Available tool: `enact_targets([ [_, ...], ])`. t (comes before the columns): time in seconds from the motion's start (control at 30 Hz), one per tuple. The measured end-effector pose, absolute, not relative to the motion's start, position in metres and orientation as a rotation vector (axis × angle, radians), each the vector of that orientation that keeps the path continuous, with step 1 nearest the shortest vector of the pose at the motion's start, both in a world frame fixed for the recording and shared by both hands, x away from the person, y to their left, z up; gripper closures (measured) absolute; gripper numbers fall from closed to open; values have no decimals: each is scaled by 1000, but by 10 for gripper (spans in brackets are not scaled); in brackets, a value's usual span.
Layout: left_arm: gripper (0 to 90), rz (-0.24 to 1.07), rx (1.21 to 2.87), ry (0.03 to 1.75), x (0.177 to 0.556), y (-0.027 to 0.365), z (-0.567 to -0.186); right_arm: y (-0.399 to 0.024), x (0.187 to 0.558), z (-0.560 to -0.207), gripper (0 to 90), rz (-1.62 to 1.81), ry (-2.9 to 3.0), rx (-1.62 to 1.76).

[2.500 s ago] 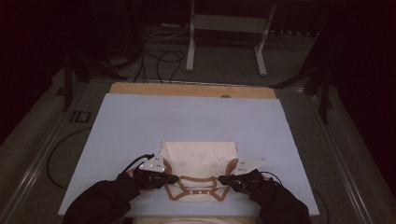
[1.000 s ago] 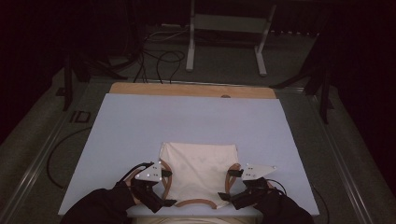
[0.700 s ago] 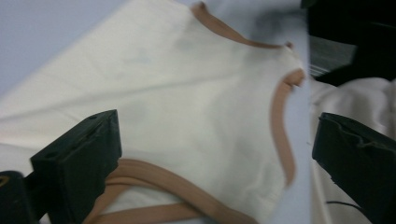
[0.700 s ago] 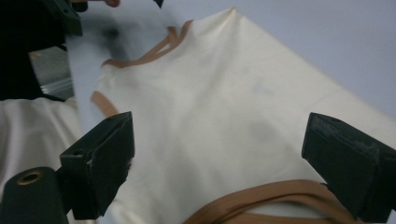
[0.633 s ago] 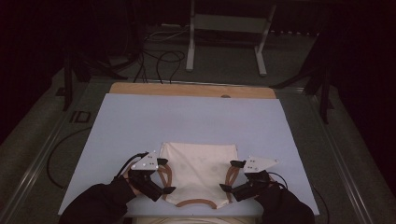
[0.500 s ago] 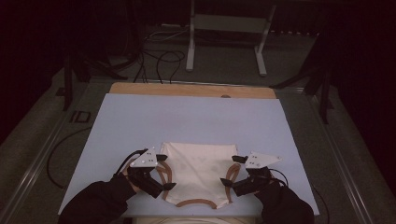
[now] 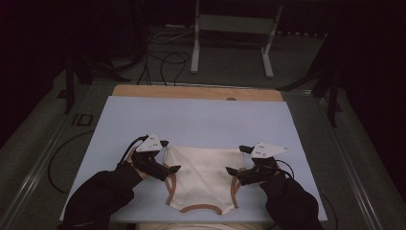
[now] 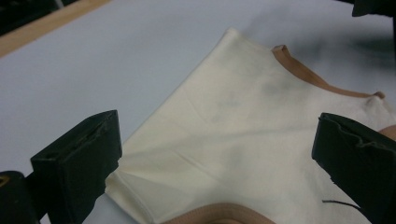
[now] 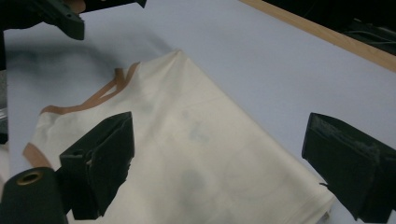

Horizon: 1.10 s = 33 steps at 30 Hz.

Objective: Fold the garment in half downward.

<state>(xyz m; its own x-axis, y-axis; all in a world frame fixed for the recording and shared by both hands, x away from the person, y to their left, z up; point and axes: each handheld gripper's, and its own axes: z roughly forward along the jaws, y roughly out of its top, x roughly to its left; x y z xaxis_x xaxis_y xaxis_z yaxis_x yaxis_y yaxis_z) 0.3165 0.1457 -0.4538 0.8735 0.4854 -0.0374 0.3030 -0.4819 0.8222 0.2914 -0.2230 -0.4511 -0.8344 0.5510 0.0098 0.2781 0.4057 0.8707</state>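
A cream garment with tan trim lies flat on the pale blue table top, near the front edge. My left gripper stands open at the garment's far left corner, its jaws wide apart over the cloth. At the far right corner, my right gripper is open too, with the cloth lying between and below its jaws. Neither pair of jaws clamps anything. In the left gripper view my left gripper straddles a folded edge. My right gripper hovers over the corner.
A wooden strip borders the table's far edge. Beyond it stand a metal frame and loose cables on the floor. Bare blue surface stretches from the garment to the far edge and to both sides.
Both grippers have moved apart and away from the person, from the garment's near trim to its far corners. The garment now lies spread flat, its tan lower trim showing.
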Motion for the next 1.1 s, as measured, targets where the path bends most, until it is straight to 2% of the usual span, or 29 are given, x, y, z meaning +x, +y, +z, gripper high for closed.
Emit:
enact_targets([
  [0.2,24,243,2117,653,337,149,-462,-223,303,-454,91,1410,2370,746],
  [0.4,205,270,2113,769,352,155,-478,-223,305,-460,91,1406,2375,780],
  [0.43,255,279,2117,765,352,156,-481,-224,305,-461,91,1399,2378,770],
  [0.47,411,277,2105,754,352,156,-482,-224,305,-462,91,1392,2383,774],
  [0.5,518,274,2088,755,353,157,-485,-223,304,-462,91,1392,2382,782],
  [0.57,683,269,2082,777,357,158,-488,-224,305,-464,91,1390,2385,779],
  [0.63,801,238,2080,785,361,158,-491,-224,305,-464,91,1393,2387,784],
  [0.73,890,214,2111,786,365,154,-498,-223,304,-465,91,1388,2394,774],
  [0.97,899,234,2250,846,373,151,-514,-224,304,-469,91,1391,2403,782],
  [1.1,899,265,2252,875,375,156,-516,-224,304,-470,91,1384,2407,782],
])
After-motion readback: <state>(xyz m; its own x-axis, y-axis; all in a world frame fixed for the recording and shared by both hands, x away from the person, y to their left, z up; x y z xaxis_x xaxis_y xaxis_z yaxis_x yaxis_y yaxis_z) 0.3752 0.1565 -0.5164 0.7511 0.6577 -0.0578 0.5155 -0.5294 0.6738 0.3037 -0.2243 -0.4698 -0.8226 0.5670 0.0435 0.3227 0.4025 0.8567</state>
